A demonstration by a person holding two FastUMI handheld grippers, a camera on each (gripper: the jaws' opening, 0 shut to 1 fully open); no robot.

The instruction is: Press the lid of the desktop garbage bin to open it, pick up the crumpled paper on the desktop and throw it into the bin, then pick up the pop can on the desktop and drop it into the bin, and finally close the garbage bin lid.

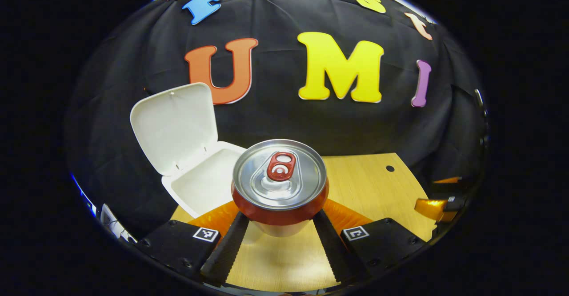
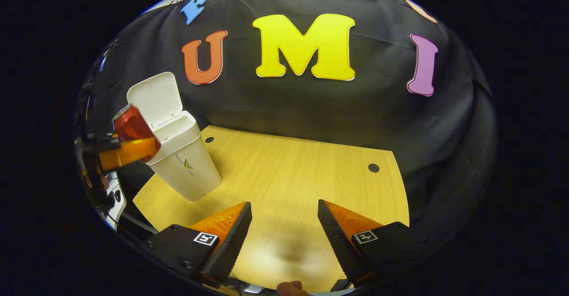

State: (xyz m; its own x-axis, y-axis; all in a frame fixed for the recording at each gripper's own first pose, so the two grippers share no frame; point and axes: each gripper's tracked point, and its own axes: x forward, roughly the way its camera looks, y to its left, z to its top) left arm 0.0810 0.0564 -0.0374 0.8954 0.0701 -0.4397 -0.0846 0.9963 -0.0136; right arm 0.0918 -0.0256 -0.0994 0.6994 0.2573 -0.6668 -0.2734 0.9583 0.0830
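Between the two fingers of the left gripper (image 1: pixel 280 238) the pop can (image 1: pixel 280 180) is clamped, both fingers pressed against its red sides, and it is carried clear of the desktop (image 1: pixel 378 189) with its silver top and red pull tab turned toward the camera. Just beyond and to the left of the can, the white garbage bin (image 1: pixel 202 185) is seen with its lid (image 1: pixel 175 125) thrown fully back and upright, the mouth open. From the right gripper view the same can (image 2: pixel 132 127) is caught tilted, held up level with the bin's rim, just beside the lid (image 2: pixel 155 98) and at the near edge of the opening, by the left gripper (image 2: pixel 129 151). The bin (image 2: pixel 186 162) is stood near the left edge of the desktop (image 2: pixel 302 171), tight to the corner. The right gripper (image 2: pixel 284 238) is held low over the wood, jaws spread wide and nothing between them, well apart from the bin. A broad stretch of bare board is left between the right gripper and the bin. Two small dark holes are noted, one by the bin (image 2: pixel 209 139) and one toward the right edge (image 2: pixel 374 168). Whether the crumpled paper lies inside the bin cannot be told.
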